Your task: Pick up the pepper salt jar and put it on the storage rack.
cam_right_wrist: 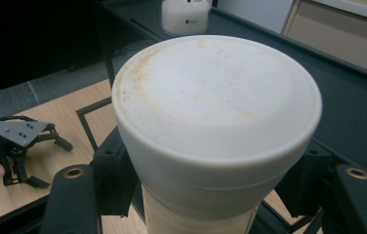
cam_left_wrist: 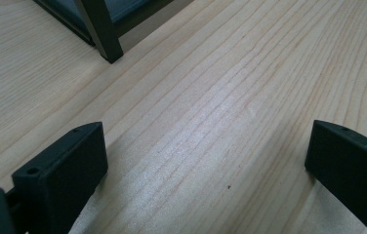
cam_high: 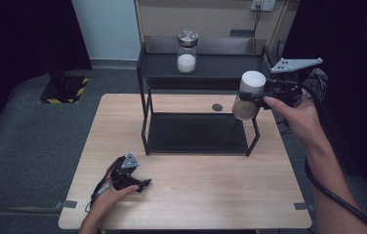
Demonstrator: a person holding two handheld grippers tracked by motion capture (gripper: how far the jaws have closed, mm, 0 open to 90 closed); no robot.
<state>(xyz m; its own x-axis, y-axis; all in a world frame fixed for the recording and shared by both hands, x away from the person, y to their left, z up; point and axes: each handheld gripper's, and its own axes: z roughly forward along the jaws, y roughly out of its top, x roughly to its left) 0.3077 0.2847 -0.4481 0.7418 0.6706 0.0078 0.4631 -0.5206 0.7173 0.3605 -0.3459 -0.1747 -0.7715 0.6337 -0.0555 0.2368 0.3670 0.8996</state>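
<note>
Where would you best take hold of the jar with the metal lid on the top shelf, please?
Grip the jar around its straight glass side, just under the metal lid, coming level from the front. It stands upright on the top shelf, whose front is open.

Dim room, soft overhead light, slight blur

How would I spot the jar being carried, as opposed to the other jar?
Start at the black two-tier shelf at the back of the wooden table. At its right end the right gripper holds a jar in the air. Unlike the metal-lidded jar of white grains standing on the top tier, it has a white lid and tan contents.
</note>
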